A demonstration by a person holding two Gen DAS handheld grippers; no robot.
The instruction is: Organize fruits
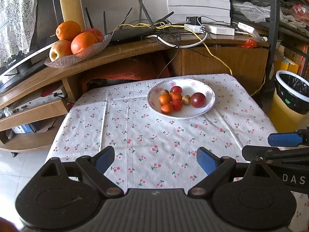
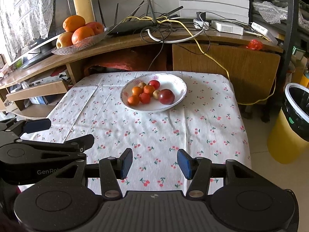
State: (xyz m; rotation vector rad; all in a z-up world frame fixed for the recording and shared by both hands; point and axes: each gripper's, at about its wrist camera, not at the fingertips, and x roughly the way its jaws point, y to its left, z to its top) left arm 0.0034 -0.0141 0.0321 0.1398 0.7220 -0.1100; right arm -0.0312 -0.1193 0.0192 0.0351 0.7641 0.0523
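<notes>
A white flowered bowl (image 1: 209,98) (image 2: 179,86) stands at the far side of a small table covered by a cherry-print cloth (image 1: 146,135) (image 2: 154,131). It holds several small orange and red fruits (image 1: 171,101) (image 2: 143,94), two brownish ones and a larger dark red one (image 1: 198,100) (image 2: 166,96). My left gripper (image 1: 155,161) hovers open over the near cloth with nothing between its blue pads. My right gripper (image 2: 155,163) is also open and empty, beside the left one. Each gripper shows at the edge of the other's view.
A glass dish (image 1: 90,52) (image 2: 83,45) with oranges and apples sits on the wooden TV stand behind the table, by a router and tangled cables (image 1: 164,32). A yellow bin with a black liner (image 1: 289,100) (image 2: 291,123) stands on the floor at the right.
</notes>
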